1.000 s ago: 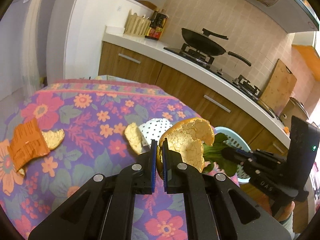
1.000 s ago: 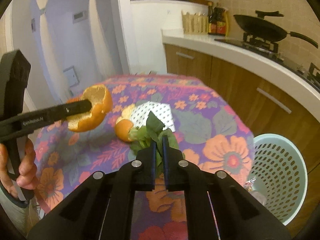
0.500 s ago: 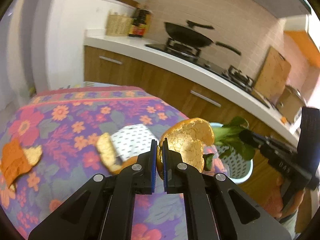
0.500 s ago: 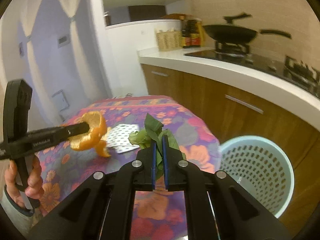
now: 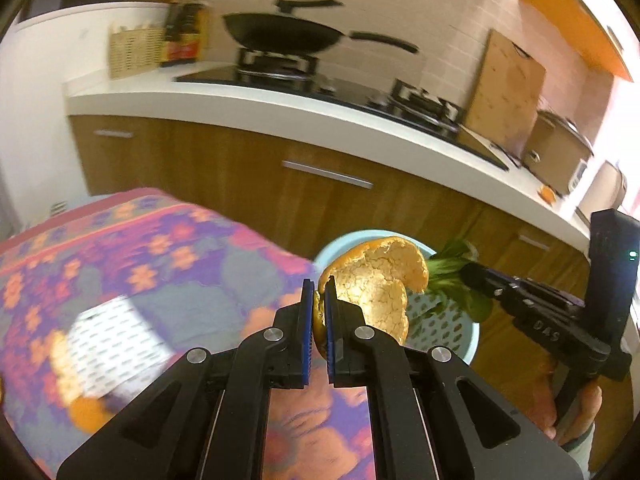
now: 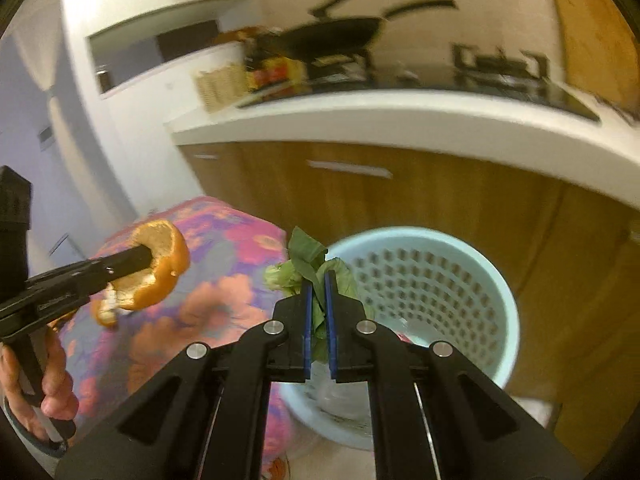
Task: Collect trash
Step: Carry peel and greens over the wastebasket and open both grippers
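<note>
Left gripper fingers clenched on orange peel, held over blue basket rim, ready for drop. Right gripper fingers clenched on green leaf, basket at 2 o'clock. More peel on bench at 8 o'clock, uncollected.

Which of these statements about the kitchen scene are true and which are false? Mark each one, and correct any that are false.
1. The left gripper is shut on an orange peel. True.
2. The right gripper holds a paper napkin. False: it is shut on green leaves.
3. The bin is pale blue with a perforated wall. True.
4. The bin stands on the table. False: it stands on the floor beside the table, in front of the wooden cabinets.
5. A black wok sits on the stove. True.
6. The table is bare wood. False: a floral cloth covers it.
</note>
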The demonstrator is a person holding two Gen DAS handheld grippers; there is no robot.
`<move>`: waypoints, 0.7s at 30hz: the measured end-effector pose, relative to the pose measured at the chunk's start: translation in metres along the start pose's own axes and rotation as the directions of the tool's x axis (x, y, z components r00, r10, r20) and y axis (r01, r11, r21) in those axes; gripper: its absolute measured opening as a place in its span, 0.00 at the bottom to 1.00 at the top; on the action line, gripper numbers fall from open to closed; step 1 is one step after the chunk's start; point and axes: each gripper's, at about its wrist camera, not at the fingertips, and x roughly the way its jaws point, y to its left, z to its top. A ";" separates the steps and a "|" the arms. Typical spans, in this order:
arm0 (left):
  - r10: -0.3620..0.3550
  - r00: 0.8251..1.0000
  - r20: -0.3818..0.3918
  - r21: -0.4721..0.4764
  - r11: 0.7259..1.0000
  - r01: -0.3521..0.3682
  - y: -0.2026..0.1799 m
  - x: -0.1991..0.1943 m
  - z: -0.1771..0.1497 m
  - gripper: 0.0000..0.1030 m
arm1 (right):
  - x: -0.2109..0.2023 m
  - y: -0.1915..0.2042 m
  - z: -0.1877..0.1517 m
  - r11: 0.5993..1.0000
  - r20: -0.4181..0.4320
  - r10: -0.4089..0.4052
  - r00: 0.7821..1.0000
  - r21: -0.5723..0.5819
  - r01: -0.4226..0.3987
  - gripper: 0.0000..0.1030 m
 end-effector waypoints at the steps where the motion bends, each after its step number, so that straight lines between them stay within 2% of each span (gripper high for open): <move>1: -0.004 1.000 -0.008 0.006 1.000 0.004 -0.006 0.008 0.001 0.03 | 0.006 -0.009 -0.002 1.000 -0.017 -0.017 1.000 0.020 0.017 0.04; 8: -0.039 0.996 -0.084 0.032 0.999 0.042 -0.037 0.059 0.005 0.03 | 0.044 -0.054 -0.020 0.989 -0.135 -0.055 0.989 0.131 0.073 0.04; 11: -0.052 0.992 -0.115 0.039 0.998 0.057 -0.047 0.076 0.004 0.04 | 0.050 -0.064 -0.028 0.986 -0.163 -0.042 0.986 0.155 0.068 0.05; 16: -0.058 0.987 -0.152 0.062 0.996 0.068 -0.060 0.095 -0.002 0.06 | 0.049 -0.075 -0.034 0.982 -0.164 -0.032 0.986 0.181 0.062 0.07; 21: -0.039 0.985 -0.171 0.088 0.995 0.055 -0.066 0.103 -0.007 0.21 | 0.040 -0.080 -0.034 0.978 -0.147 -0.024 0.989 0.200 0.054 0.07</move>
